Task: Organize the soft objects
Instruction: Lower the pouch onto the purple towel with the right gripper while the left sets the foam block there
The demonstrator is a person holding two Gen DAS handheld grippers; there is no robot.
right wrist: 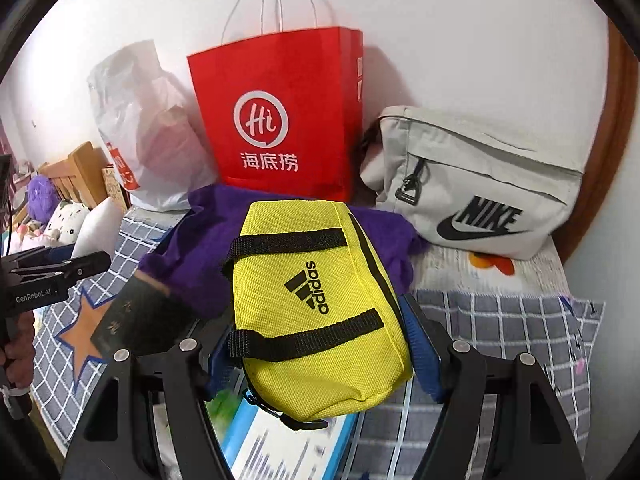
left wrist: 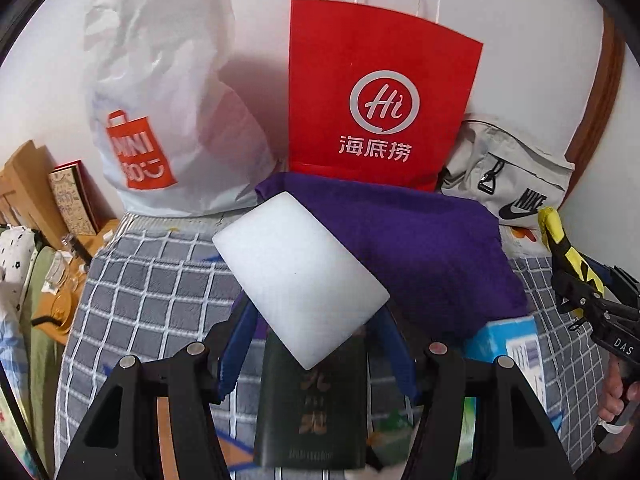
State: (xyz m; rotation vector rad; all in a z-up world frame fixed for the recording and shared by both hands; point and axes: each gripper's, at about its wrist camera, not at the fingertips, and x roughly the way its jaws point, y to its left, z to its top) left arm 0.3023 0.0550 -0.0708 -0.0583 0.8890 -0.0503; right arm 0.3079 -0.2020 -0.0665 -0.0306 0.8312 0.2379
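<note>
Between the blue fingers of the left gripper (left wrist: 316, 344), in the left wrist view, a white foam block (left wrist: 300, 280) is clamped and held above the checked blanket (left wrist: 152, 288). Beyond it a purple cloth (left wrist: 432, 248) is spread, with a red paper bag (left wrist: 380, 92) and a white plastic bag (left wrist: 160, 120) stood against the wall.

From the right wrist view, a yellow pouch (right wrist: 316, 304) is seen gripped in the right gripper (right wrist: 320, 364), over the same cloth, near a grey sling bag (right wrist: 480, 188). A carrying step is judged to be in hand; next, each soft item must be brought to a bag and released inside.
</note>
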